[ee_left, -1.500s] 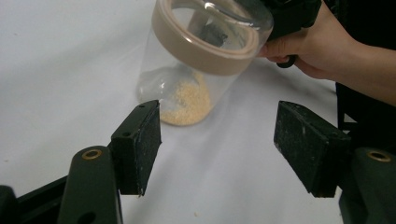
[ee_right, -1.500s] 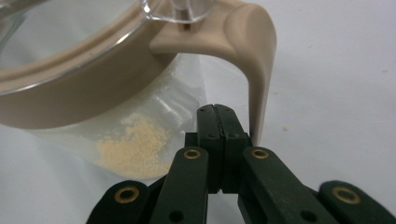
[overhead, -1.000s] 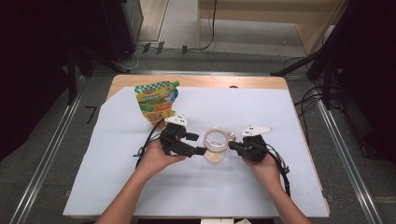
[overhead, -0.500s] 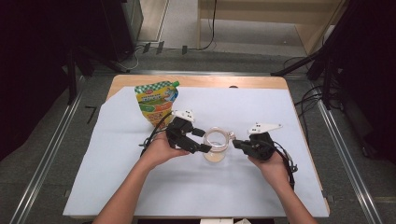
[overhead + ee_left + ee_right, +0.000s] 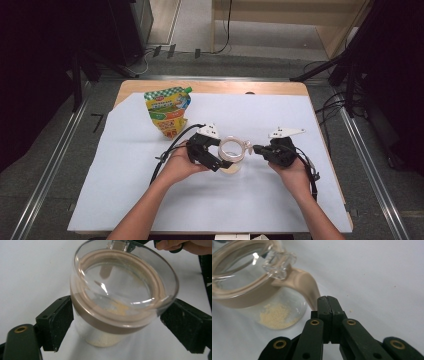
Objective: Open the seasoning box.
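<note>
A clear glass jar (image 5: pixel 234 149) with a tan rubber seal and a glass lid stands at the middle of the table, a little beige powder (image 5: pixel 278 315) at its bottom. In the left gripper view the jar (image 5: pixel 120 297) leans, with the black pads (image 5: pixel 60 320) of my left gripper (image 5: pixel 117 323) pressed on both its sides. The same left gripper (image 5: pixel 226 157) reaches in from the jar's left. My right gripper (image 5: pixel 256 148) is at the jar's right, its jaws (image 5: pixel 326 300) shut where the seal's pull tab (image 5: pixel 308 287) runs down behind the tips.
A green and yellow spouted pouch (image 5: pixel 167 110) stands at the back left on the white sheet (image 5: pixel 150 195) that covers the wooden table (image 5: pixel 210 87). Cables trail from both grippers toward the person's forearms.
The right gripper has drawn slightly to the right, away from the jar body. The left hand has shifted a little right and turned around the jar, which now leans.
</note>
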Demonstrator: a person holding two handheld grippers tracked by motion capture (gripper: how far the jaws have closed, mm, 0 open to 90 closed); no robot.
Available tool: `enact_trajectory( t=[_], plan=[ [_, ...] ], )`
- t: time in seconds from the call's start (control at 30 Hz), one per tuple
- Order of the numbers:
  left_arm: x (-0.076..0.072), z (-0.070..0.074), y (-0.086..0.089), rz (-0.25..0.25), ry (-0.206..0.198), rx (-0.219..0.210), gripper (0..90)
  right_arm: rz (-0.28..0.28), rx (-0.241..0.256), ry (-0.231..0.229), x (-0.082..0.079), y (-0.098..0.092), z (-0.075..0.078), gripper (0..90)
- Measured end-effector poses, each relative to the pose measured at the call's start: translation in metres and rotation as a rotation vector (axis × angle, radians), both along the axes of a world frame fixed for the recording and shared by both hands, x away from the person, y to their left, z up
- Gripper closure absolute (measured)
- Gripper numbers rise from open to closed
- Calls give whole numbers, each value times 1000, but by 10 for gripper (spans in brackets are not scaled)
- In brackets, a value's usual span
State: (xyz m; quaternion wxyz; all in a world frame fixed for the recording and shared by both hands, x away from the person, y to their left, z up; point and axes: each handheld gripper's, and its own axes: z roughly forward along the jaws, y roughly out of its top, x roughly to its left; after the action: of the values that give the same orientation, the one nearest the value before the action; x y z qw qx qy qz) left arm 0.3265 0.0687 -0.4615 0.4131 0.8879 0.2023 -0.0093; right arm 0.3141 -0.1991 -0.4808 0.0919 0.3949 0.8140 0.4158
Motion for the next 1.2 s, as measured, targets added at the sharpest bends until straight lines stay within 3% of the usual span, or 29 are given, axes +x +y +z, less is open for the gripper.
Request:
enact_trajectory(
  t=[0.17, 0.5, 0.67, 1.2],
  plan=[
    [-1, 0, -2, 20, -9, -10, 110, 2, 3, 16, 7, 5, -8, 900],
    [-4, 1, -3, 37, -17, -16, 107, -8, -1, 14, 7, 7, -9, 900],
    [-7, 5, -4, 39, -56, -5, 112, -14, -3, 14, 6, 8, -9, 900],
    [-6, 14, -4, 33, -64, -1, 119, -17, -5, 14, 5, 8, -9, 900]
  ],
)
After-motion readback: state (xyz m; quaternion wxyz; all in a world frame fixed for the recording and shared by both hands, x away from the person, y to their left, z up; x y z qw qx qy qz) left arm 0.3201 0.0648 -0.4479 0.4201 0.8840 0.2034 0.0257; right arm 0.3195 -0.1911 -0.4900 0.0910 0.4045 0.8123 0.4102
